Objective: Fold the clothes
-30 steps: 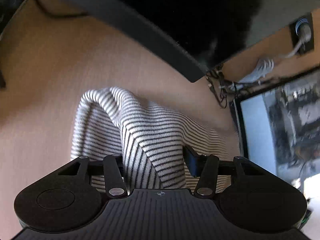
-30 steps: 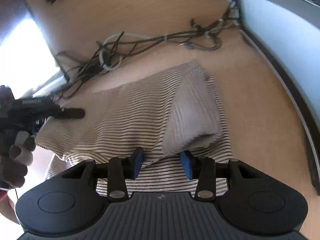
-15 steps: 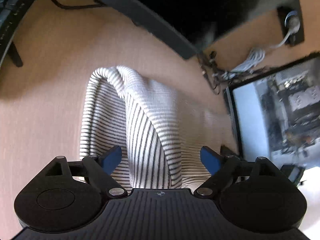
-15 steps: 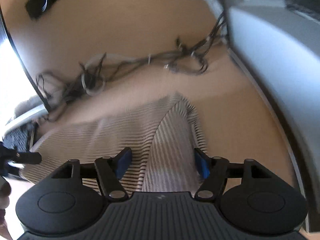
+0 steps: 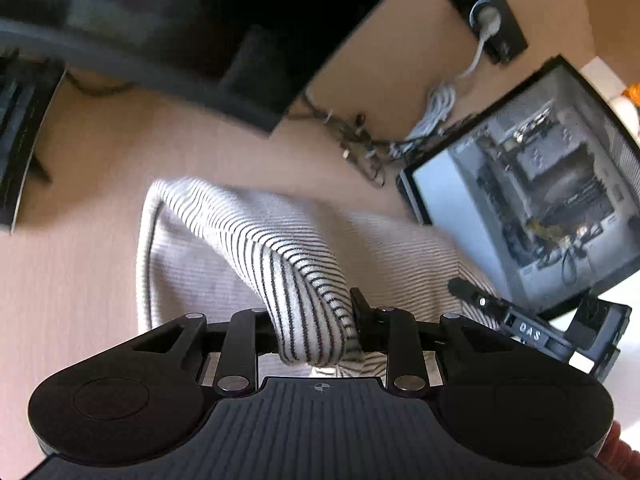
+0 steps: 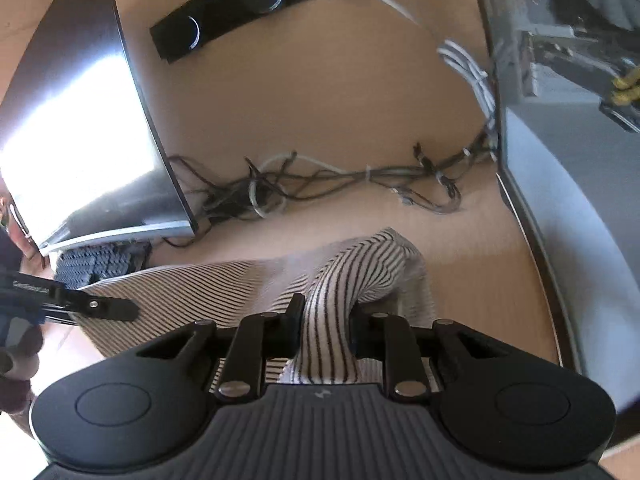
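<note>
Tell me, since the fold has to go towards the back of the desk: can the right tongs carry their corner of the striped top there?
Probably yes. The right tongs have just closed on a bunch of the striped top, and the bare desk ahead looks free up to the tangled cables.

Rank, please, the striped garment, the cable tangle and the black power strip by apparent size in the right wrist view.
1. striped garment, though nearness to the camera inflates it.
2. cable tangle.
3. black power strip, farther away, so its place below the cables is unsure.

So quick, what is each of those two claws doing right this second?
Left gripper: has just closed, pinching a raised fold of the striped garment.
Right gripper: has just closed too, pinching another fold of that garment.
</note>
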`<action>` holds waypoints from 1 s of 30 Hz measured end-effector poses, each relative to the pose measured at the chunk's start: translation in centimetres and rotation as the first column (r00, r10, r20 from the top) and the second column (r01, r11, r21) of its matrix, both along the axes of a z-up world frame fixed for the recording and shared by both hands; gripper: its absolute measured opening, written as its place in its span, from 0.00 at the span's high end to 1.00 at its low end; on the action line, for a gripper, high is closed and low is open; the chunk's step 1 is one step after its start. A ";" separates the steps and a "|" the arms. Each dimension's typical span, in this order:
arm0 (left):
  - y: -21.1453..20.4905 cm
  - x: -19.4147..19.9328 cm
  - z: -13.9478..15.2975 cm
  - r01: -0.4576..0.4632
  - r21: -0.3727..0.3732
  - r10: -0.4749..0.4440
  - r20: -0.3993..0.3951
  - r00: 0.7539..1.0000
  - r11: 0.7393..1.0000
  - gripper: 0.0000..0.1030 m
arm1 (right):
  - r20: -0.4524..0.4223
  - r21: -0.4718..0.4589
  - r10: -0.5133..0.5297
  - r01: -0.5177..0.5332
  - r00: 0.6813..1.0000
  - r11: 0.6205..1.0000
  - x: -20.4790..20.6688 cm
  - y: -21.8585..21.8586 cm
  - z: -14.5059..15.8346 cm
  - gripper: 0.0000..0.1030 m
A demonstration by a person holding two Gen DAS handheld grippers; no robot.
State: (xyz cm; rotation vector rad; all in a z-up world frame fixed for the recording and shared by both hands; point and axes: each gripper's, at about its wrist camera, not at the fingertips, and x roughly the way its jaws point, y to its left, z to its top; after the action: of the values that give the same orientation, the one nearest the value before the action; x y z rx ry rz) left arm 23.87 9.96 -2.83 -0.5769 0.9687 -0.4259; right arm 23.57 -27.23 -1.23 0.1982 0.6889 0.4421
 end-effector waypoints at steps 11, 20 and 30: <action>-0.7 -2.2 -4.2 -0.045 0.111 0.054 -0.080 0.995 0.993 0.58 | -0.097 -0.134 -0.089 0.076 0.991 0.988 2.1 0.3 -6.0 0.62; -2.1 -3.7 1.2 -0.034 0.124 0.024 0.076 0.997 0.992 0.29 | -0.012 -0.150 -0.085 0.082 0.996 0.985 0.9 -1.1 -1.1 0.11; -2.7 -6.1 4.5 -0.084 0.048 0.065 0.311 0.948 0.995 0.20 | -0.024 -0.010 0.070 -0.071 0.997 0.997 3.7 1.6 -1.6 0.00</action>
State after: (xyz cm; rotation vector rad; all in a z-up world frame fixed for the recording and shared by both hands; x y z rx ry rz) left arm 17.81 7.29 1.70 -0.4728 0.6546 -0.4039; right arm 27.31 -25.63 -2.79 0.1690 0.7225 0.5039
